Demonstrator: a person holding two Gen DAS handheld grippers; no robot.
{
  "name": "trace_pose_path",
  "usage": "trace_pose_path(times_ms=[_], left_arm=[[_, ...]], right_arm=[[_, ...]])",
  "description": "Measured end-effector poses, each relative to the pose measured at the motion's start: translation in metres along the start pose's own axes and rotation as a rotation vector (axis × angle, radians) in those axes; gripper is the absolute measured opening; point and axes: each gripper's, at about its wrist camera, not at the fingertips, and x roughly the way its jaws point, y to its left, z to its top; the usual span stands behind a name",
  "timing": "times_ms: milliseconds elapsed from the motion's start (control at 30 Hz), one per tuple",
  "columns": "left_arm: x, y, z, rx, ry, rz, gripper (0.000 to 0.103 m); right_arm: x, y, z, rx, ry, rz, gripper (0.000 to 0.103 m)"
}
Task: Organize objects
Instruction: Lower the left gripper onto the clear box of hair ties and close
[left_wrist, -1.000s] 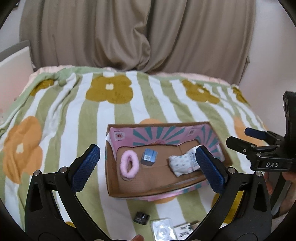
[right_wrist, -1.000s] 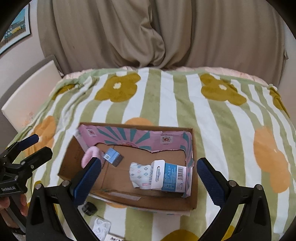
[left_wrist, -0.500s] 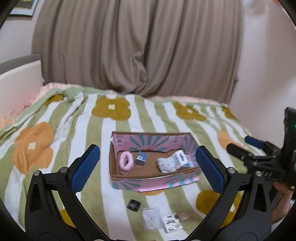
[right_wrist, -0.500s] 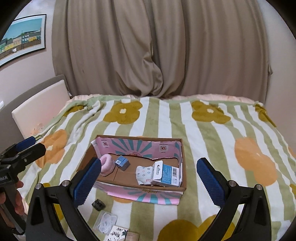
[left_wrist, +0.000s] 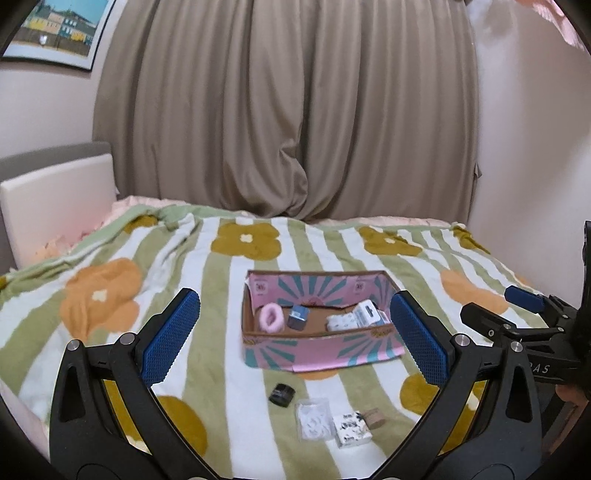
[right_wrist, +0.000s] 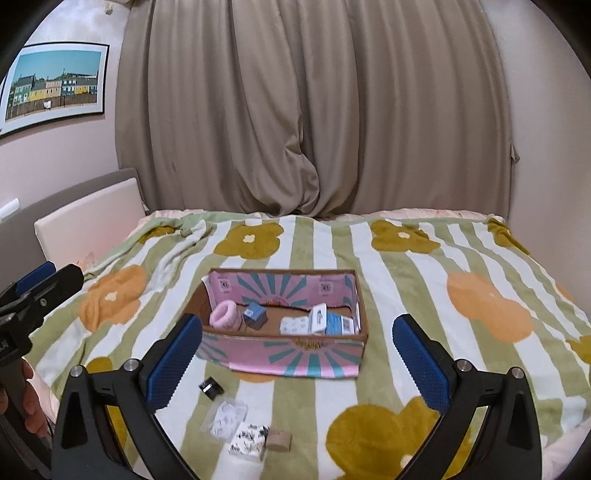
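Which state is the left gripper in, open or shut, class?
Open. The left gripper has its blue pads spread wide apart with nothing between them; the cardboard box lies beyond.

Beige curtain (right_wrist: 314, 122) hangs behind bed; framed houses picture (right_wrist: 51, 85) on left wall; white headboard panel (left_wrist: 55, 206) alongside.

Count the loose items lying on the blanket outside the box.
4, all just in front of the box: black jar, clear packet, patterned packet, brown piece. More may be hidden.

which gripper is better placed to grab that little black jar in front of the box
Left, probably. The black jar lies nearly centred between the open left gripper; the right gripper sees it off to its left.
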Motion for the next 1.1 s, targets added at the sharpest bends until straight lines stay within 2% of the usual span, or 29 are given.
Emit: trace_pose_path(times_ms=[267,433,733,867,1100], left_arm=[[0.02,-0.002,-0.014,0.003,0.074,0.009,0.103],[0.061,-0.002,-0.042,-0.014,0.218,0.004,0.103],[0.147,-0.006,-0.122,-0.066,0.515,-0.021,0.102],[0.177,-0.01,-0.151,-0.065,0.606,-0.006,0.097],[0.208,-0.01,-0.178,-0.08,0.698,0.02,0.089]], right_arm=[[-0.005,-0.005,-0.006,0.004,-0.009,-0.008,0.103],[-0.005,-0.009,-0.008,0.007,-0.003,-0.006,0.103],[-0.007,-0.018,-0.012,0.007,0.014,-0.012,0.103],[-0.007,-0.023,-0.016,0.008,0.024,-0.015,0.103],[-0.006,-0.03,-0.024,0.007,0.052,-0.017,0.103]])
